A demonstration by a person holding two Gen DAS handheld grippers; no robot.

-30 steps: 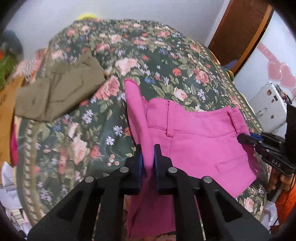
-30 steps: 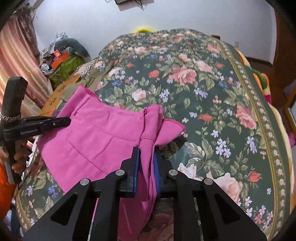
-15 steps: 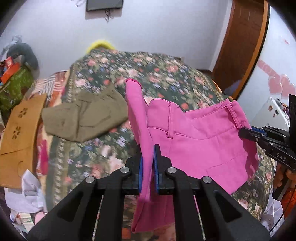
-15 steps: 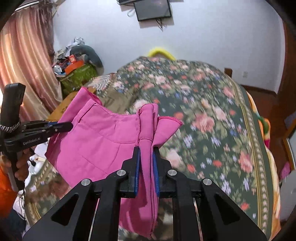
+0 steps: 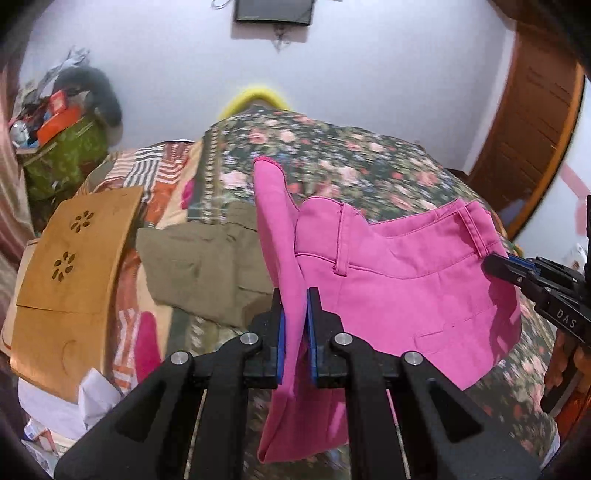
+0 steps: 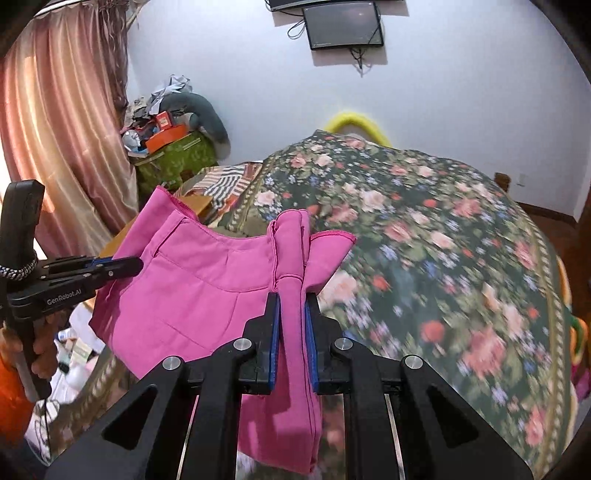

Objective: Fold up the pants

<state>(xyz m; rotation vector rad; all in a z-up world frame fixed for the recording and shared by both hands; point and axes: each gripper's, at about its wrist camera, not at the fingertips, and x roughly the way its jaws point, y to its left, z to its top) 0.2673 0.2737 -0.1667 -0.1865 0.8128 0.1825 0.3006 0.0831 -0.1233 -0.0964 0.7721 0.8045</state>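
We hold the pink pants (image 5: 399,280) in the air above the floral bed (image 6: 443,229), waistband stretched between us. The left gripper (image 5: 294,325) fingers pinch one waist corner shut; the right gripper (image 6: 291,332) fingers clamp the other. We judge this the carry-and-spread step; next, lower it flat, clear of the olive garment (image 5: 199,266).

This was a bedroom in a home. A bed with a dark green floral bedspread (image 6: 424,229) filled most of the room, and a flat black television (image 6: 341,24) hung on the pale wall above it. Long pink curtains (image 6: 62,122) covered a window, and a brown wooden door (image 5: 532,122) stood in the corner. A green patterned box (image 6: 173,158) heaped with household clutter sat beside the bed.
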